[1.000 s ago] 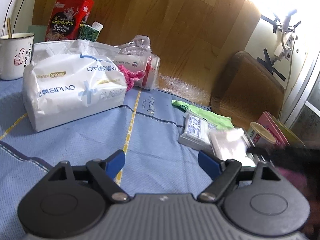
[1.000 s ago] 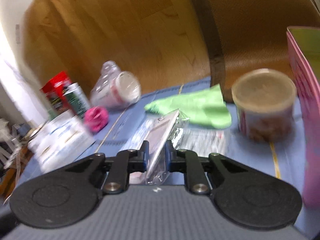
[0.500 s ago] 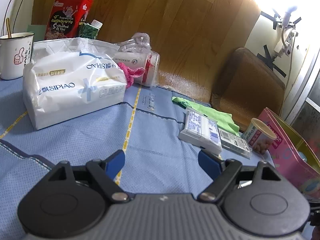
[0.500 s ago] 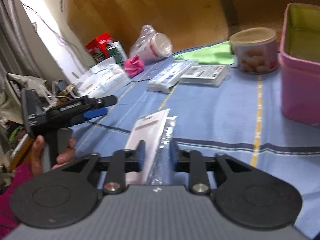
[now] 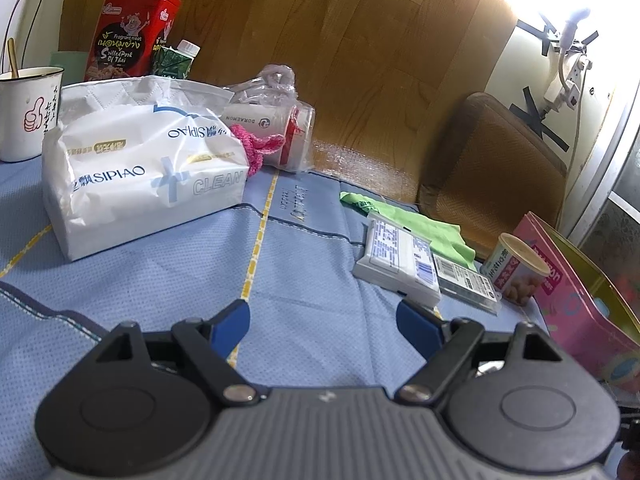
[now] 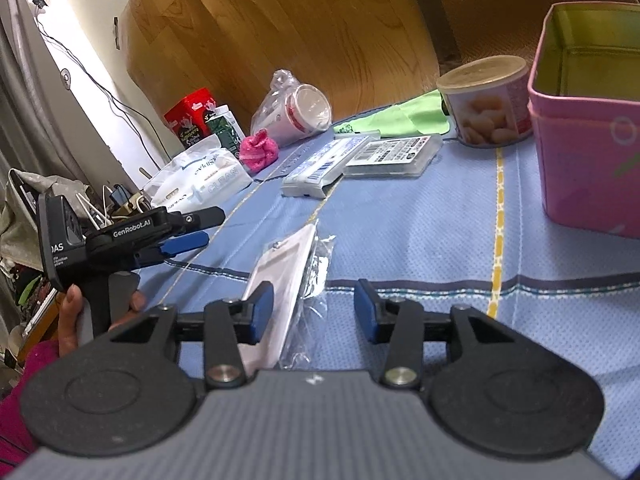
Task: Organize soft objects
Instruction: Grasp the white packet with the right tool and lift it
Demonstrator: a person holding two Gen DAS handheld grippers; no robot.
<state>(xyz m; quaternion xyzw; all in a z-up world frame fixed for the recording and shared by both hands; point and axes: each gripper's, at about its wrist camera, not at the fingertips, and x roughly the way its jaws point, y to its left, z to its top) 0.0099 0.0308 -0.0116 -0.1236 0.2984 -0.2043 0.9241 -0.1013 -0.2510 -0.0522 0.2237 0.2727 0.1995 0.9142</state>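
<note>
My right gripper (image 6: 314, 310) is open; a white card in a clear plastic sleeve (image 6: 286, 276) lies on the blue cloth between its fingers, leaning against the left pad. My left gripper (image 5: 323, 322) is open and empty above the blue tablecloth (image 5: 312, 280); it also shows in the right wrist view (image 6: 188, 226) at the left. A white tissue pack (image 5: 144, 172), a pink knitted piece (image 5: 260, 146), a green cloth (image 5: 408, 216) and a flat white packet (image 5: 400, 262) lie on the table.
A pink tin box (image 6: 588, 120) stands at the right, a nut can (image 6: 486, 98) beside it. A bagged paper cup (image 6: 298, 114), a red snack tin (image 5: 134, 34), a carton (image 5: 174, 60) and a mug (image 5: 28, 112) stand at the back.
My right gripper has opened and let go of the sleeved card, which now rests on the cloth. The left gripper has barely moved.
</note>
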